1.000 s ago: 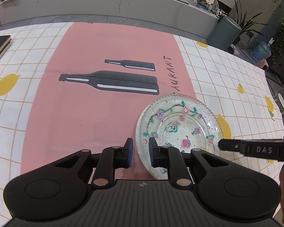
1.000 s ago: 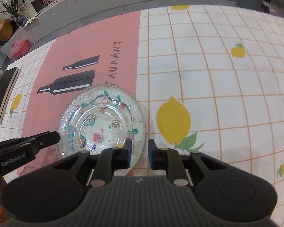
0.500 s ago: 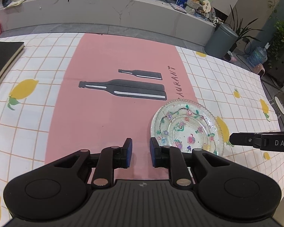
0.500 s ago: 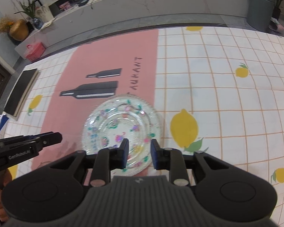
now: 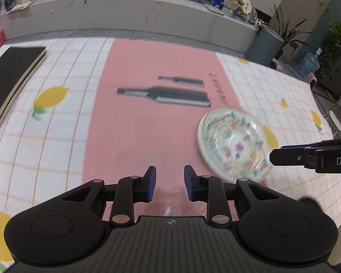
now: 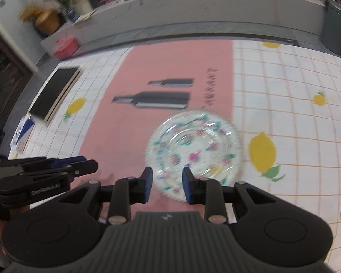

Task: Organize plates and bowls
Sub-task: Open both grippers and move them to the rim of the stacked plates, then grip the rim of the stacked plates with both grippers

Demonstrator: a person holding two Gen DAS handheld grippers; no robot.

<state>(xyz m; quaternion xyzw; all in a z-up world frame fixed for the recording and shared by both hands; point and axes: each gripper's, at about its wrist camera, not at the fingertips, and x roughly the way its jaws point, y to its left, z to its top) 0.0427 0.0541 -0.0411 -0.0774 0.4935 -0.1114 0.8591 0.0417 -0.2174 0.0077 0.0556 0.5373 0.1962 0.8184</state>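
A clear glass plate stack with coloured flower print (image 5: 235, 141) lies on the tablecloth at the edge of the pink strip; it also shows in the right wrist view (image 6: 194, 152). My left gripper (image 5: 170, 183) is open and empty, to the left of the plates and above the pink strip. My right gripper (image 6: 166, 185) is open and empty, its fingers above the near rim of the plates. The right gripper's fingers (image 5: 307, 157) reach in from the right in the left wrist view. The left gripper (image 6: 56, 170) shows at the left in the right wrist view.
A black book (image 5: 10, 77) lies at the table's far left, also in the right wrist view (image 6: 54, 91). A grey ledge (image 5: 125, 16) runs behind the table. A grey bin (image 5: 264, 45) stands at the back right. The cloth has lemon prints and black bottle prints (image 5: 166, 95).
Both grippers have pulled back and risen away from the plates. Their jaws are slightly wider. The plates stay on the cloth.
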